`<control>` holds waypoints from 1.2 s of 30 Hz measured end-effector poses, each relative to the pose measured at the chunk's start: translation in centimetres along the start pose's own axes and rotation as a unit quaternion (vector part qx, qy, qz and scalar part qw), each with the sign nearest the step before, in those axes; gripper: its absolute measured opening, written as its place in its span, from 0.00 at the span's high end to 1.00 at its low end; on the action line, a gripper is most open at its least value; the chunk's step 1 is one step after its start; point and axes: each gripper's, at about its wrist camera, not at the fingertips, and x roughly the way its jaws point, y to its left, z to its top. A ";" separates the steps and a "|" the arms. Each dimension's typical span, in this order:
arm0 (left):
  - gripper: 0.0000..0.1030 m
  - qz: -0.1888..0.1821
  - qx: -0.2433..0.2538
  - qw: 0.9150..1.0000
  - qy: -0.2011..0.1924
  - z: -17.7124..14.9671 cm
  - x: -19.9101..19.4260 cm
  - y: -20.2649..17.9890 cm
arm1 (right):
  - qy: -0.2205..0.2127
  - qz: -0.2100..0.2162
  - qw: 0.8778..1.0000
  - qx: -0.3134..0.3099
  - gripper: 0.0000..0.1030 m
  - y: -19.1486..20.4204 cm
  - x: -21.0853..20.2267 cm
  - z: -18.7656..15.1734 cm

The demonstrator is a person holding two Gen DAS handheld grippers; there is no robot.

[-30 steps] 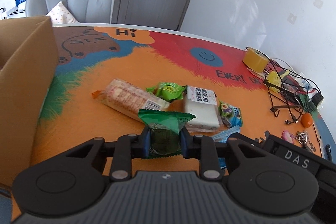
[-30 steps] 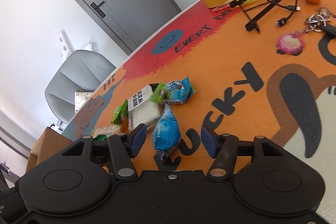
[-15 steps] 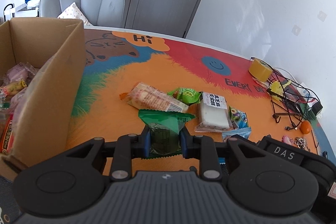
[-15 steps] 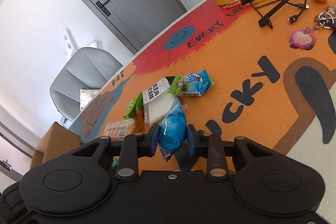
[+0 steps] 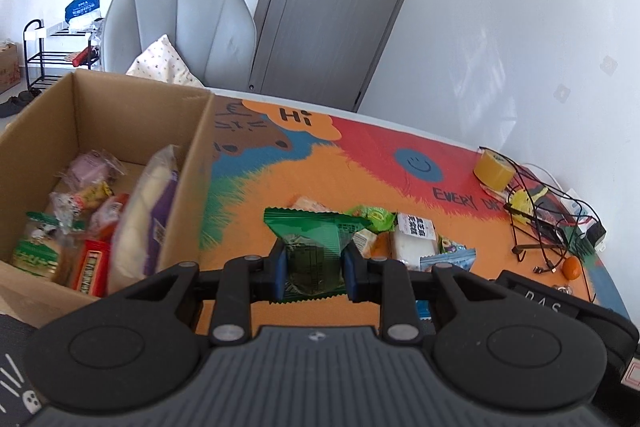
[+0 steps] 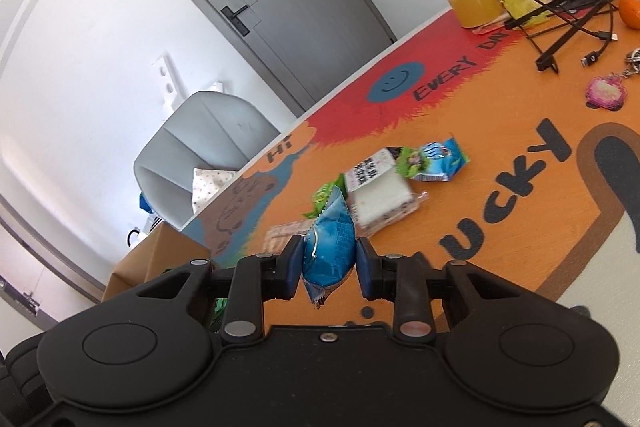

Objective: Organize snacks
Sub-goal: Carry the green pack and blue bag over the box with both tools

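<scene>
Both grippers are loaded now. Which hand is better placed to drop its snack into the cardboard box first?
Left. The left gripper holds the green packet right beside the open cardboard box. From the right gripper, clamping the blue packet, the box looks farther off.

You've got a green packet [image 5: 316,247] and a blue packet [image 6: 330,247] above an orange, red and blue cartoon-printed table mat [image 5: 360,155], beside the brown cardboard box [image 5: 132,115]

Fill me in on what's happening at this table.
A person is sorting snacks with a handheld tool in each hand. The left tool is shut on a green snack packet, near the open cardboard box that already holds several snacks. The right tool is shut on a blue snack packet. A few more packets lie on the colourful table mat.
</scene>
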 end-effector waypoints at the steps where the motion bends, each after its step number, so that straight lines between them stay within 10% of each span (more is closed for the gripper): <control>1: 0.74 0.001 -0.002 1.000 -0.003 0.1 -0.3 0.3 | 0.000 0.003 1.000 -0.003 0.72 0.4 0.0 -0.1; 36: 0.74 0.066 -0.063 0.994 -0.060 6.5 -5.4 12.4 | 0.020 0.085 0.990 -0.110 0.72 14.5 2.6 -0.9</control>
